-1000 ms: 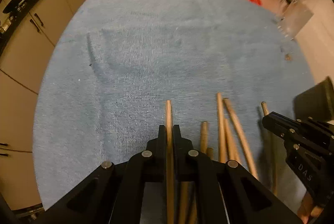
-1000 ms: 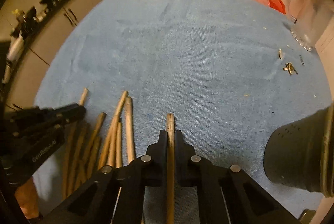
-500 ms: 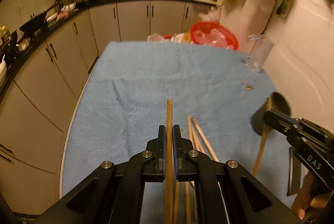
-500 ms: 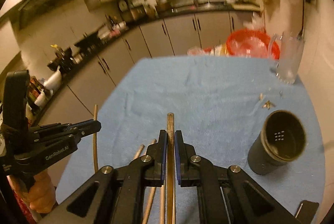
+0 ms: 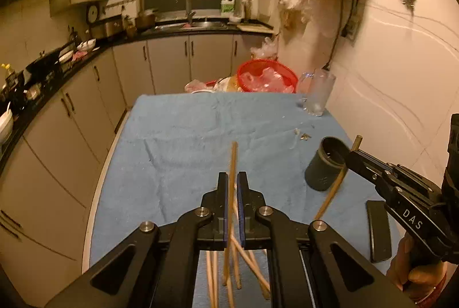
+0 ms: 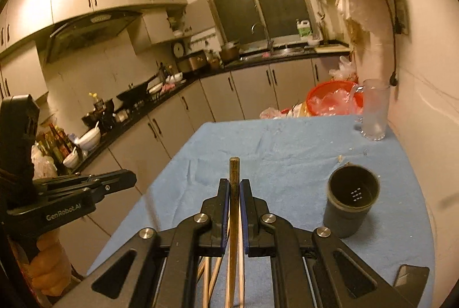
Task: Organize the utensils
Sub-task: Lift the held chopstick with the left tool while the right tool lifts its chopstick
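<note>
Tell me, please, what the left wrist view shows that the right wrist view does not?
Only the left wrist view shows the right gripper from outside, its chopstick slanting past the dark holder. Only the right wrist view shows the range hood and the holder's perforated bottom. Both show the blue cloth, red basket and glass mug.

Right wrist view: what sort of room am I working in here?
A home kitchen, most likely: a range hood over the counter, a sink with tap under the window, and cabinets below.
</note>
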`<state>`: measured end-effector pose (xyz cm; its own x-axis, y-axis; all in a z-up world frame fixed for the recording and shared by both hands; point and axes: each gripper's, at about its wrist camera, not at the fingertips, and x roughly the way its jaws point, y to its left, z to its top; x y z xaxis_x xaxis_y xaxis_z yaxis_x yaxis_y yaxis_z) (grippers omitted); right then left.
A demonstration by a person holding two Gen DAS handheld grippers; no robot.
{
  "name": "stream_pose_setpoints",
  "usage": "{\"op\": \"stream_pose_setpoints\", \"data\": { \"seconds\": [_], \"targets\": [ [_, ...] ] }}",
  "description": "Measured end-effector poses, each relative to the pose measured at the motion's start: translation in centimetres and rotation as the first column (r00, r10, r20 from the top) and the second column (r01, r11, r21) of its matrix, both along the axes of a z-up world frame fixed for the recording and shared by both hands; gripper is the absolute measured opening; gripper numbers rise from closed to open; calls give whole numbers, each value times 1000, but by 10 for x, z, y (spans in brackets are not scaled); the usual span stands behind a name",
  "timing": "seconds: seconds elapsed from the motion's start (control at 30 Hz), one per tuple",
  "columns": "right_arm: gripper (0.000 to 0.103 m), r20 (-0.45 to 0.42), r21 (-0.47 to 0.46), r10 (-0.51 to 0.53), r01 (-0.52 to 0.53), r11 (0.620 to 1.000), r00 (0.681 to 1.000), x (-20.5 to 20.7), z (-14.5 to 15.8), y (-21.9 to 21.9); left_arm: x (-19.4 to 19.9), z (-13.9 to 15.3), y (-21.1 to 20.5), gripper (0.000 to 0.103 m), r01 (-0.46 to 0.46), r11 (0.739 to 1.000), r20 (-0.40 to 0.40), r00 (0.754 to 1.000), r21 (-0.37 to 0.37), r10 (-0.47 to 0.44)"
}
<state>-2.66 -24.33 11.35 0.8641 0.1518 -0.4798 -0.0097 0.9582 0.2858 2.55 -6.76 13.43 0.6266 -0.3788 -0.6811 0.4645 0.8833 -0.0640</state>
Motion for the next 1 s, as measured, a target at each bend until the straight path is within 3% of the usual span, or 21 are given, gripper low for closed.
{"op": "stream_pose_setpoints", "data": {
  "seconds": [0.2,0.33,0.43,0.57,0.67,1.0],
  "targets": [
    [8,41,5,-26,26,1000,999,-12,20,-18,-4,11,-19,6,33,999,17,999,9,-33],
    [8,35,22,-43,42,999,998,-15,16,-27,18,-4,-31,6,31,998,-40,999,62,-29],
    [8,37,35,-44,43,998,998,-17,14,-32,45,-32,-53,29,104,982,-115,990,156,-86],
    [8,36,64,-48,45,997,998,-16,12,-42,86,-84,-85,30,151,946,-210,973,287,-92],
    [8,22,76,-46,45,996,999,-14,7,-49,109,-117,-101,30,187,924,-281,955,333,-91],
    [7,-22,102,-20,23,994,1000,-8,-9,-64,133,-177,-149,30,216,852,-299,951,477,-74]
  ]
}}
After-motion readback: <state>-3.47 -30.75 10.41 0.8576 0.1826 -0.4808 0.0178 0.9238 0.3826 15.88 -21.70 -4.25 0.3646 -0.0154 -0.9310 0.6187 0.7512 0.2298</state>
